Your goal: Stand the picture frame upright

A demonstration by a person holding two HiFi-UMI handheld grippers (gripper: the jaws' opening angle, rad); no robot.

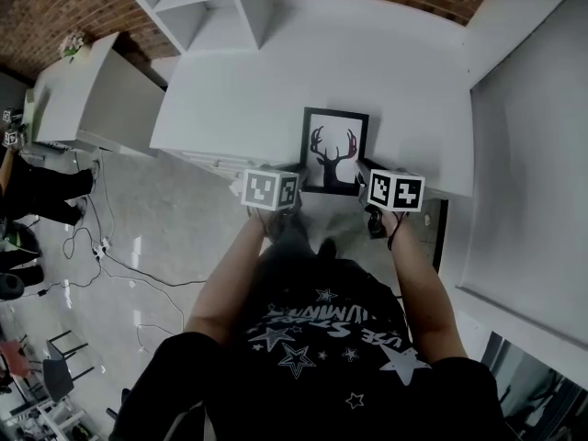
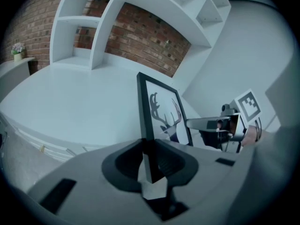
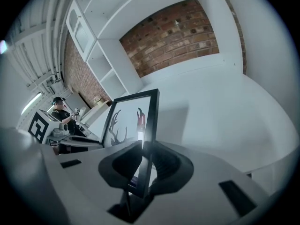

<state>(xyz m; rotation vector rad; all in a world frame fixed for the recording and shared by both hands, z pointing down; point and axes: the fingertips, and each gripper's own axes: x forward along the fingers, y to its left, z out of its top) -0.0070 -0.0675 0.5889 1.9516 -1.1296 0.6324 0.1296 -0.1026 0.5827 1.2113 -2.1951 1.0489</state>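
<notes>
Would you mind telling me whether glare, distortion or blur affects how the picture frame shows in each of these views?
Head view: even light, picture frame sharp, table edges bowed by the wide lens. Left gripper view: strong fisheye, dark corners, shelves curved, frame's nearest edge soft. Right gripper view: same fisheye, plus a bright glare spot low on the frame's near edge.

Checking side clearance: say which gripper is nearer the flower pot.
Left. The left gripper, clamped on the picture frame's left edge, sits far right of the flower pot; the right gripper, on the frame's right edge, is farther still.
</notes>
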